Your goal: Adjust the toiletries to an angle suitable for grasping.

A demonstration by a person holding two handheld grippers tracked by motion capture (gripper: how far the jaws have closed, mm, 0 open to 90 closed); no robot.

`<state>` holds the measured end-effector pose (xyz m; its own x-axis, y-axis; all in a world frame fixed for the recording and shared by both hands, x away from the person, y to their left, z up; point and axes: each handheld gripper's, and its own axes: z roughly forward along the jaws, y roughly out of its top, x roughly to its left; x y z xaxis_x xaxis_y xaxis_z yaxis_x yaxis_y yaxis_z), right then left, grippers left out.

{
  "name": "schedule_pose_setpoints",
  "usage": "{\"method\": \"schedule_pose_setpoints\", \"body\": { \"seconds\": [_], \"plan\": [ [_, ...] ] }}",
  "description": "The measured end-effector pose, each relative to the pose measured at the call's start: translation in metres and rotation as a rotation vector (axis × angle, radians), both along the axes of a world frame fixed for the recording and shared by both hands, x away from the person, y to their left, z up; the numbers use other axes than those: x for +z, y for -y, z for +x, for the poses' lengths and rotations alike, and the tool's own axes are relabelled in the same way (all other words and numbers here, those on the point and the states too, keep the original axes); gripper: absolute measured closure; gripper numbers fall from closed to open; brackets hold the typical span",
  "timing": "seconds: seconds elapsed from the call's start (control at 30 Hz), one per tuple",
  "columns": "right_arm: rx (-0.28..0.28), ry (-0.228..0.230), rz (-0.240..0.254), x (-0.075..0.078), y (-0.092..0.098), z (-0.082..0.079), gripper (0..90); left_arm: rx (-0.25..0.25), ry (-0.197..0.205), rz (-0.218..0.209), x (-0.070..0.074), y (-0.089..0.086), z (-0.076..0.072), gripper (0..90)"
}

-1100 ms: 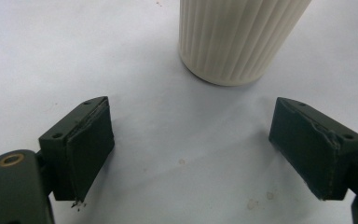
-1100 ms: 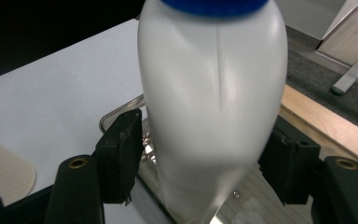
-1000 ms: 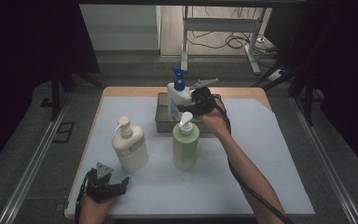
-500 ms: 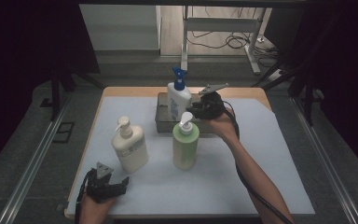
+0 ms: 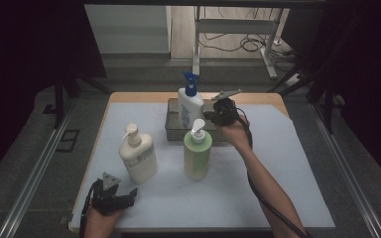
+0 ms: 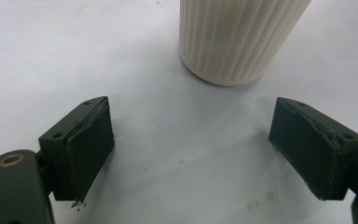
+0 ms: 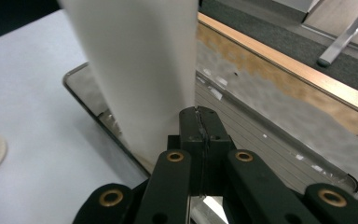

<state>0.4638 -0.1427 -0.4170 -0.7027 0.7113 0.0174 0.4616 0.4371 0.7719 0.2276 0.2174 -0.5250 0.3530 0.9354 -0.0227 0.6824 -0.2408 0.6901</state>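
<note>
A white spray bottle [image 5: 189,101] with a blue trigger head stands upright in a metal tray [image 5: 173,130] at the back of the table. My right gripper [image 5: 209,115] sits just right of the bottle, over the tray. In the right gripper view the jaws [image 7: 200,123] have just been closing and now meet pad to pad, nothing between them, with the white bottle [image 7: 140,70] close on their left. My left gripper [image 5: 124,196] rests near the front edge. Its jaws [image 6: 191,149] stand open and bare, facing the ribbed base of a cream pump bottle [image 6: 237,37].
The cream pump bottle [image 5: 138,153] and a green pump bottle [image 5: 197,151] stand mid-table on the white mat [image 5: 287,188]. The green one is just in front of the tray [image 7: 261,135]. Beyond the tray runs the table's wooden back edge [image 7: 284,65].
My right gripper has shifted slightly right, off the spray bottle's side. The bottle stays upright in the tray. The left gripper has not moved.
</note>
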Motion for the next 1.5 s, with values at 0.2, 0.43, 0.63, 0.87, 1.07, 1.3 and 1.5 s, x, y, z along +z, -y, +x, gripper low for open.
{"method": "schedule_pose_setpoints", "body": {
  "seconds": [0.2,0.43,0.63,0.87,1.07,1.3,1.5],
  "plan": [
    [-0.019,-0.025,0.008,-0.006,-0.002,0.008,90.0,-0.001,0.000,0.002,0.000,0.000,0.000,13.5],
    [-0.027,-0.055,-0.018,-0.015,-0.009,0.017,90.0,0.000,0.000,0.000,0.000,0.000,0.000,13.5],
    [-0.042,-0.083,-0.031,-0.020,-0.012,0.021,90.0,-0.001,0.000,0.001,0.000,0.000,0.000,13.5],
    [-0.034,-0.105,-0.030,-0.022,-0.014,0.022,90.0,0.000,-0.001,0.000,0.000,0.000,0.000,13.5],
    [-0.023,-0.105,-0.029,-0.024,-0.019,0.022,90.0,0.000,-0.001,0.000,0.000,0.000,0.000,13.5],
    [-0.011,-0.114,-0.012,-0.025,-0.023,0.022,90.0,0.001,-0.002,-0.001,0.000,0.000,0.000,13.4],
    [0.003,-0.121,-0.008,-0.026,-0.027,0.023,90.0,0.000,-0.001,0.000,0.000,0.000,0.000,13.5]
  ]
}}
